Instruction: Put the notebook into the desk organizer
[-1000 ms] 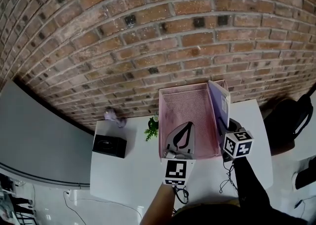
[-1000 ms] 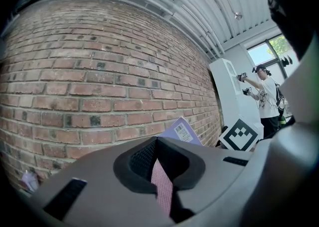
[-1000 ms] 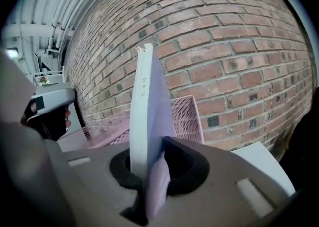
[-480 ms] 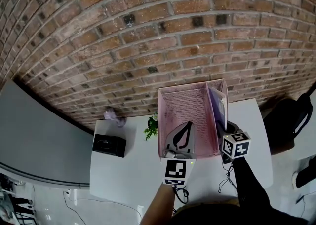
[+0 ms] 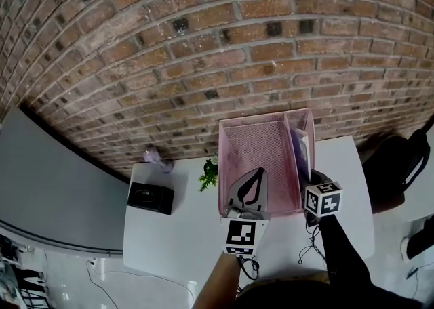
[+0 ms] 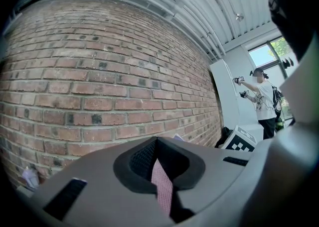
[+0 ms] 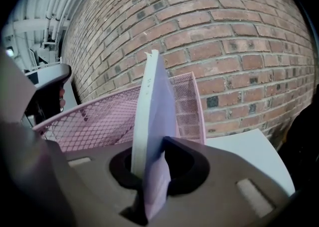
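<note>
Left gripper [image 6: 155,142] clamps the organizer [image 5: 258,139] wall. Right gripper [image 7: 149,146] clamps the upright notebook [image 7: 152,96], seemingly partway inside just ahead; lowering and release remain.

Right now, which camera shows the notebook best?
The right gripper view: the notebook stands upright, edge-on, gripped between the jaws. The head view shows only a sliver at the right of the organizer; the left gripper view barely any.

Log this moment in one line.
left claw: shut on desk organizer front wall | right claw: shut on notebook | notebook: upright by organizer's right wall
</note>
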Demonstrator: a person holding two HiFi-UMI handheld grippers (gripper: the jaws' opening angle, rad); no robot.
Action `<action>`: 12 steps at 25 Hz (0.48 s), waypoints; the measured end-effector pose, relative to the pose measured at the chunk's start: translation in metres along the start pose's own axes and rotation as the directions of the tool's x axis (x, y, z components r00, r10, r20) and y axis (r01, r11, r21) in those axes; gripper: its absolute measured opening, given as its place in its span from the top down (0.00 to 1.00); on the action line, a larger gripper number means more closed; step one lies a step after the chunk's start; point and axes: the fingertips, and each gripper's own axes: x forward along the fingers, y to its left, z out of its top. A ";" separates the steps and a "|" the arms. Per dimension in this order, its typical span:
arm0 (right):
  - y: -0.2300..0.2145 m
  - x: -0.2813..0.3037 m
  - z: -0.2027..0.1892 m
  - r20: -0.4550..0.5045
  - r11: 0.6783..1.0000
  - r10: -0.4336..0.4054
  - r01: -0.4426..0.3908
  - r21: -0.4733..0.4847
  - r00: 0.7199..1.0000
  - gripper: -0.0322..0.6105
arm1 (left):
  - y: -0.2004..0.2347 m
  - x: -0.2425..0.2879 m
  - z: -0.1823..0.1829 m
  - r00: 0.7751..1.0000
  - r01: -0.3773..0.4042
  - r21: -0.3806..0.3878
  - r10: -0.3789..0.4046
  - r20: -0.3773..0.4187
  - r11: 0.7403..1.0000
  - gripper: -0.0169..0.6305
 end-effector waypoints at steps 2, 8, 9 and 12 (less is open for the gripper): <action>-0.001 0.002 -0.002 -0.004 1.000 -0.002 0.002 0.006 1.000 0.89 | 0.000 -0.001 -0.001 1.000 -0.002 0.001 0.002 -0.001 1.000 0.96; -0.003 0.003 -0.002 -0.009 1.000 0.000 0.000 0.016 1.000 0.88 | 0.001 -0.003 -0.002 1.000 -0.009 -0.002 0.009 -0.004 1.000 0.96; -0.002 0.003 -0.001 -0.009 1.000 0.004 -0.004 0.014 1.000 0.88 | 0.001 -0.003 -0.002 1.000 -0.009 -0.003 0.009 -0.005 1.000 0.96; 0.002 0.000 0.004 0.013 1.000 0.019 -0.019 -0.001 1.000 0.84 | 0.002 -0.003 -0.004 1.000 -0.010 -0.011 0.010 -0.011 1.000 0.96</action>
